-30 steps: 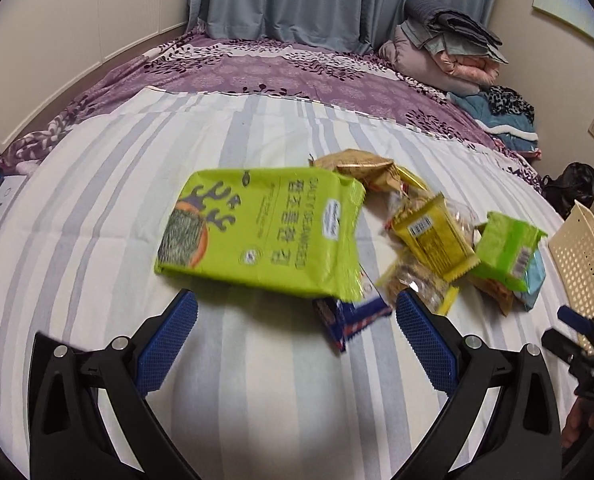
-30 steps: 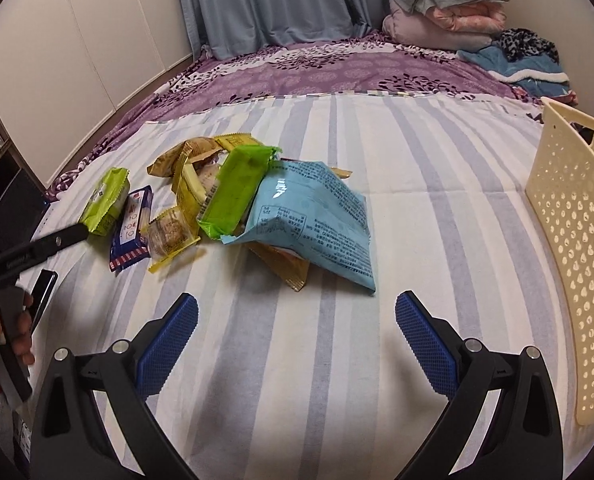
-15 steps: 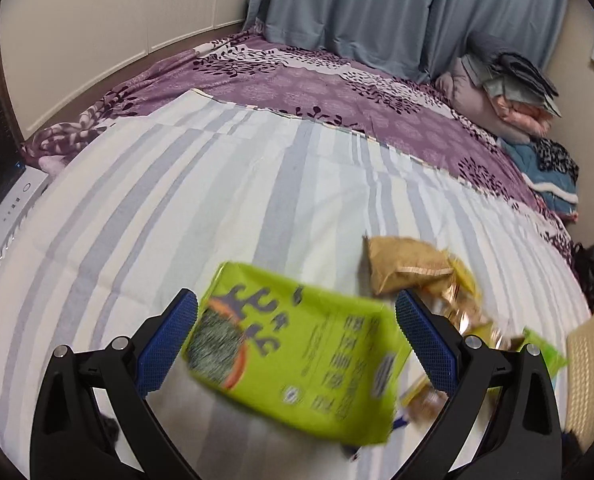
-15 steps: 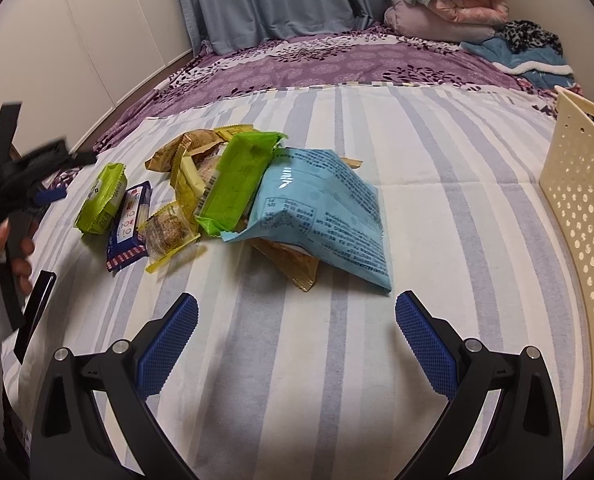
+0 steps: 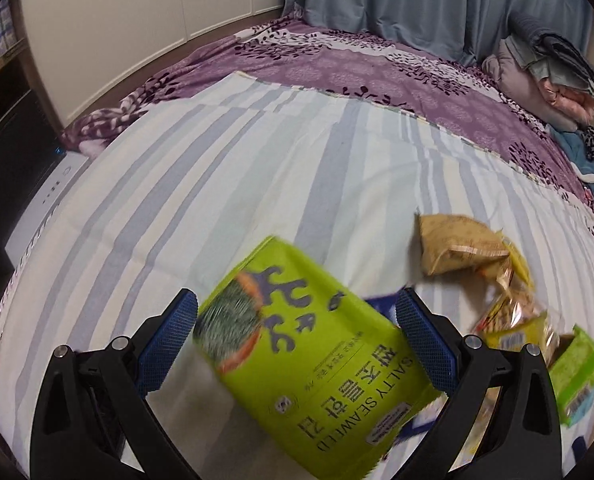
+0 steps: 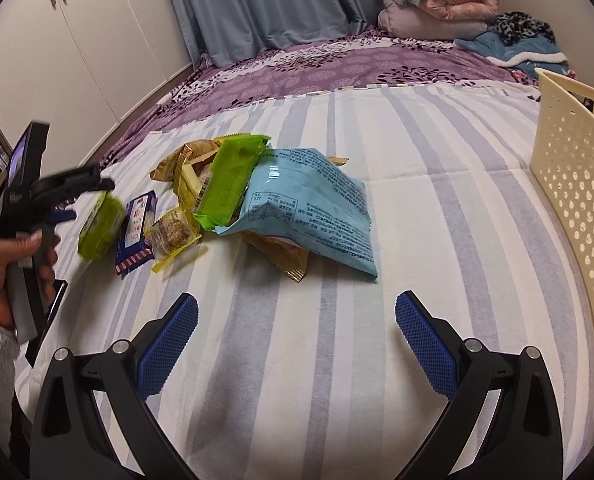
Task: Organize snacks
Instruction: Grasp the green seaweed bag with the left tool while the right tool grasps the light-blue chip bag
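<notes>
Snacks lie heaped on the striped bed sheet (image 6: 437,208), and the nearest of them, the flat lime-green seaweed pack (image 5: 317,364), sits between the spread fingers of the left tool (image 5: 296,334), which straddles it without visibly touching; the blur makes contact hard to judge. That wide stance suits the pack's broad, smooth, crinkly foil face, so a grip across its width looks like the intent. A dark blue wrapper (image 5: 381,302) peeks out from under the pack's far edge. The right tool (image 6: 296,334) hovers low above bare sheet, its ribbed blue pads (image 6: 169,344) wide apart and holding nothing, seemingly waiting its turn. Beyond it the pile spreads: a glossy pale-blue pouch (image 6: 309,216) lying over a tan packet, a slim green bar wrapper (image 6: 229,180) leaning on it, a clear-wrapped round biscuit (image 6: 173,236), and crumpled gold bags behind. At the right edge stands the cream plastic basket (image 6: 573,216), its wall perforated with small holes, probably where the snacks belong. Farther off, a purple floral cover (image 6: 337,68) runs to folded quilts and grey-blue curtains.
</notes>
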A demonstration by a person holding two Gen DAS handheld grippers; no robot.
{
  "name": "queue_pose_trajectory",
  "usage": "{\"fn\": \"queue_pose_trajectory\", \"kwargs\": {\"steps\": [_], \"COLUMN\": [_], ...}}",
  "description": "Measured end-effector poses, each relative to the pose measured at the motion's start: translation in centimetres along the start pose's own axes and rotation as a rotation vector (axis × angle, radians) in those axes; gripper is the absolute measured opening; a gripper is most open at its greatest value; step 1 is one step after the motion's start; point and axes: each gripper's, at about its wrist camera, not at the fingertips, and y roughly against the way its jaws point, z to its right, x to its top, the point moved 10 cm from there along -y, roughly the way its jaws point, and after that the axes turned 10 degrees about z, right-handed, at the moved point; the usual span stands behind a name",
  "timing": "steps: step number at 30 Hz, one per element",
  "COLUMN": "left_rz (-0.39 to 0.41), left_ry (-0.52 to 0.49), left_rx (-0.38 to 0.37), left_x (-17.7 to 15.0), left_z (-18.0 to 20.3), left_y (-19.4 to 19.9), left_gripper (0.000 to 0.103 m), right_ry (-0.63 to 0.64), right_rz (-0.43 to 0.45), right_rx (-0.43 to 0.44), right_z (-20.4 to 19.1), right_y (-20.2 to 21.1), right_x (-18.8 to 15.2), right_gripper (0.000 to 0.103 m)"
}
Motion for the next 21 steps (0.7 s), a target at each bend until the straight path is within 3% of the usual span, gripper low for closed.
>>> {"fn": "queue_pose_trajectory", "kwargs": {"steps": [9,16,21], "left_rz": [-0.038,-0.014,-0.040], "left_ry": [0.009,0.024,0.020], "left_rx": [0.016,-0.024,0.007], "left_x": [-3.8,-2.6,-2.2], "left_z": [-3.3,-1.1,0.0], "left_y": [1.8,1.4,-0.5], "left_gripper": [0.101,0.101,0.101], "right_ry": [-0.007,0.001,0.007], "right_rz": [0.020,0.026,0.019], "right_rx": [0.016,0.002,-0.012], "right_z": [-0.1,0.2,0.4], "right_y": [0.8,1.1,0.8], "right_x": [-0.1,-0.3,-0.5], "right_gripper": [0.098,0.098,0.098]}}
